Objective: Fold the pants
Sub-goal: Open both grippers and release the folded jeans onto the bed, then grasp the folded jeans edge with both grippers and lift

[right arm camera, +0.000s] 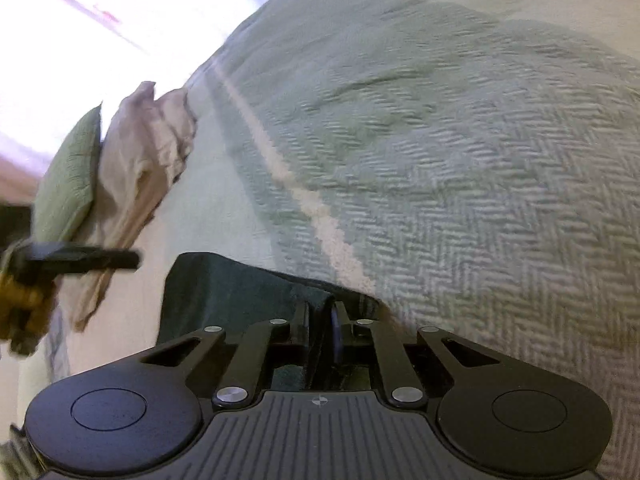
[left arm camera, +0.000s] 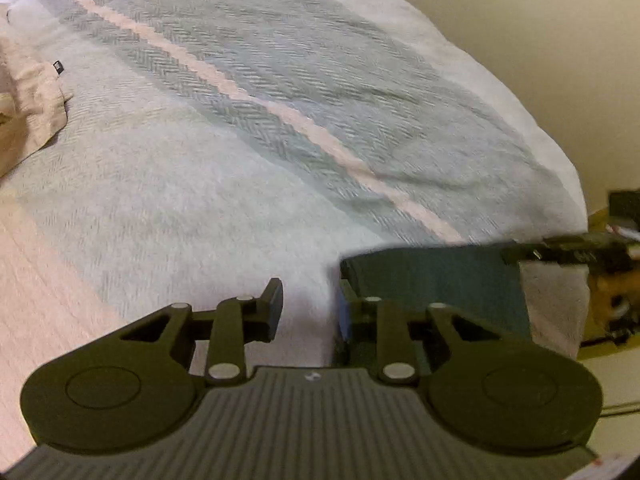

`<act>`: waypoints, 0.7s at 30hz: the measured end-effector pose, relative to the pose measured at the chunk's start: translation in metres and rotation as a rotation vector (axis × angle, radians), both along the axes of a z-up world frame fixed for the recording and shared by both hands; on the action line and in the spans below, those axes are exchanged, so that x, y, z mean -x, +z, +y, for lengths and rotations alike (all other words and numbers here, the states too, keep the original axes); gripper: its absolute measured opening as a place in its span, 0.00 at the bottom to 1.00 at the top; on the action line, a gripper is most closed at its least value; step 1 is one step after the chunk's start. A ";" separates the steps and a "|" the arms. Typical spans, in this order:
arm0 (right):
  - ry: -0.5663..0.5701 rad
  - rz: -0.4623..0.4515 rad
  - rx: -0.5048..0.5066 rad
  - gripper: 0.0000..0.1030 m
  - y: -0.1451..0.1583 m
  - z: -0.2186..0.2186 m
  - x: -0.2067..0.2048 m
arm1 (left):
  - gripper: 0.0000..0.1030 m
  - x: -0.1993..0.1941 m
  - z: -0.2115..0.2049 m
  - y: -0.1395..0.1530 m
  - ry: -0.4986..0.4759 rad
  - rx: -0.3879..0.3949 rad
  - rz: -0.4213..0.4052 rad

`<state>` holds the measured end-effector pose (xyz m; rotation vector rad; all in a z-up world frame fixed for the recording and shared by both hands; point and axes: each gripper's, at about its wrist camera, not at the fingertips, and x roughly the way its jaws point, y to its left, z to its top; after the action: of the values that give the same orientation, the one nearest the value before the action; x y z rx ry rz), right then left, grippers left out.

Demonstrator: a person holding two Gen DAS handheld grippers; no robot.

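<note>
The dark green pants (left arm camera: 440, 284) lie as a flat folded panel on the bed, just right of my left gripper (left arm camera: 308, 308). That gripper is open with only bedspread between its fingers; its right finger (left arm camera: 345, 314) sits at the pants' left edge. My right gripper (right arm camera: 320, 318) is shut on a pinched ridge of the pants (right arm camera: 224, 292). In the left wrist view the right gripper (left arm camera: 524, 254) shows at the pants' far right edge. The left gripper (right arm camera: 128, 259) shows blurred at the left of the right wrist view.
A green herringbone bedspread (left arm camera: 260, 92) with a pale stripe (left arm camera: 224, 80) covers the bed. Crumpled beige cloth (left arm camera: 32, 96) lies at the left. A green pillow (right arm camera: 68, 184) and a beige pillow (right arm camera: 148, 148) sit by a bright window. The bed edge drops off on the right (left arm camera: 560, 152).
</note>
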<state>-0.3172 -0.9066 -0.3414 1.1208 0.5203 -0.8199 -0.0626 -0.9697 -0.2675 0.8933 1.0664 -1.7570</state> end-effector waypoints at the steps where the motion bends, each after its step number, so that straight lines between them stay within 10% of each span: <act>1: 0.001 0.020 -0.002 0.07 -0.006 0.000 -0.004 | 0.22 0.004 0.005 -0.002 -0.008 -0.003 0.008; 6: -0.007 0.078 -0.037 0.14 -0.029 -0.008 -0.012 | 0.22 0.039 0.013 -0.037 -0.053 -0.038 0.025; 11: -0.046 0.125 0.075 0.33 0.008 0.033 -0.002 | 0.30 0.051 0.018 -0.072 -0.058 -0.038 -0.061; 21: 0.106 -0.146 -0.003 0.33 0.044 0.238 -0.063 | 0.24 0.017 0.127 0.002 -0.136 0.085 -0.017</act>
<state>-0.2541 -0.6686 -0.2976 1.1372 0.4546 -0.6402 -0.0795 -0.8427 -0.2653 0.9446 0.9317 -1.8889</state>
